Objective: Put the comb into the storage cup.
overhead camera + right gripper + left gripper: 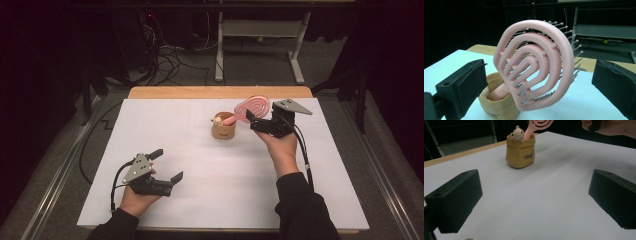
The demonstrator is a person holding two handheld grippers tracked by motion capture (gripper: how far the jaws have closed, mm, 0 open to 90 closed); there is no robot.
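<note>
A pink hairbrush is seen standing handle-down in a tan pot near the middle of the table. The right gripper is held wide open around the brush head, gripping nothing. At lower left, the left gripper is spread open and empty.

I am seeing the pink hairbrush cut off by the top edge in the left gripper view, and its handle is disappearing inside the tan pouch in the right gripper view. That pouch is being cropped by the bottom edge there. The dark lettering on the pouch is too small for me to read. In the high view, the small bear figure is showing too small for detail.
</note>
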